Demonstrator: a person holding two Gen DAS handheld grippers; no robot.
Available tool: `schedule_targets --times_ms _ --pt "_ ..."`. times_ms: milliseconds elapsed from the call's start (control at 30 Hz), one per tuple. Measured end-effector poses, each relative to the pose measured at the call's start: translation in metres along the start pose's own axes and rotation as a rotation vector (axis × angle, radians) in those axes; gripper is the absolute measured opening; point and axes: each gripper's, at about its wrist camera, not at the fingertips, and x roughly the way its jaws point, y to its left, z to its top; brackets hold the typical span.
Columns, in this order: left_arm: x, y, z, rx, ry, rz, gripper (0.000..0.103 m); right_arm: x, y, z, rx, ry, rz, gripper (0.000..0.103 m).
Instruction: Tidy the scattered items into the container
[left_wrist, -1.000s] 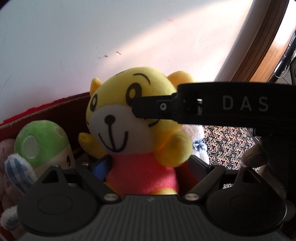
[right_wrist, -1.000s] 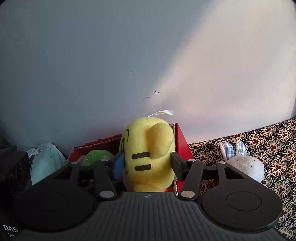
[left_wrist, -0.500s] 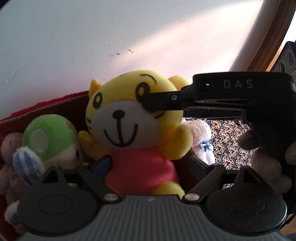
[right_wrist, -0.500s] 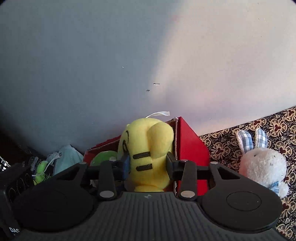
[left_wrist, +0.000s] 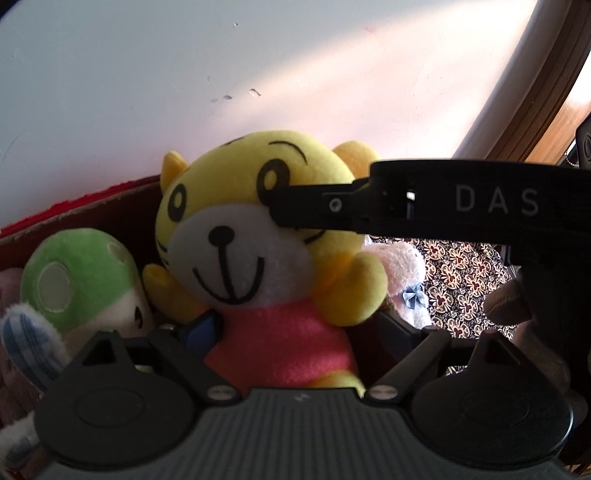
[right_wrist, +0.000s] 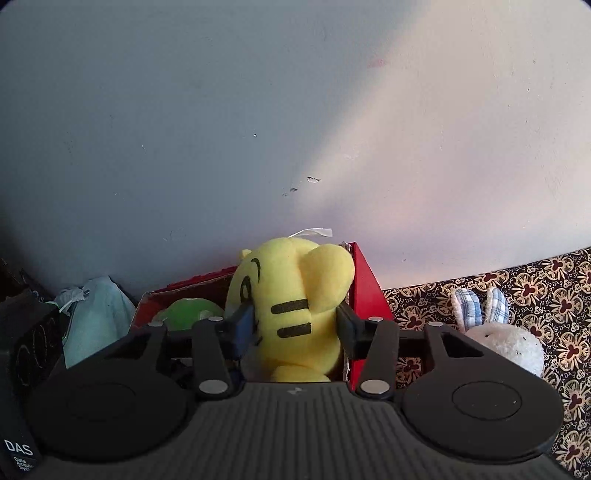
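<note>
The yellow tiger plush (right_wrist: 295, 306), at lower centre over the red box (right_wrist: 365, 291), sits pinched in my right tool (right_wrist: 295, 325); I'd lower it beside the green plush (right_wrist: 186, 314) before releasing, left tool (left_wrist: 295, 328) spread wide, empty.

The left wrist camera looked forward over its jaws, very close to the yellow tiger toy (left_wrist: 255, 236), facing its front. The right wrist camera faced the same toy (right_wrist: 295, 302) from its side, close too. Both views shared the red box (right_wrist: 365, 291), the white wall (left_wrist: 184, 74) and the patterned cloth (right_wrist: 535, 280).
</note>
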Motion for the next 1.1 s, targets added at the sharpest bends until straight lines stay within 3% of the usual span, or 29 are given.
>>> schedule_targets --times_ms 200,533,733,933,1100 --pt "-0.009 0.005 -0.003 -0.018 -0.01 -0.002 0.095 -0.002 0.004 0.001 -0.015 -0.007 -0.02 0.057" --pt "-0.019 0.01 0.004 -0.036 -0.036 0.013 0.095 -0.024 0.007 0.0 -0.01 -0.061 -0.047 0.057" --pt "-0.041 0.004 0.001 -0.028 -0.006 0.039 0.093 -0.025 0.011 -0.003 -0.034 -0.038 -0.096 0.05" --pt "-0.033 0.0 0.003 -0.025 0.026 0.048 0.089 -0.021 0.012 -0.004 -0.032 -0.015 -0.128 0.037" --pt "-0.036 -0.004 0.005 -0.017 0.034 0.085 0.09 -0.027 0.016 -0.004 -0.033 -0.023 -0.127 0.035"
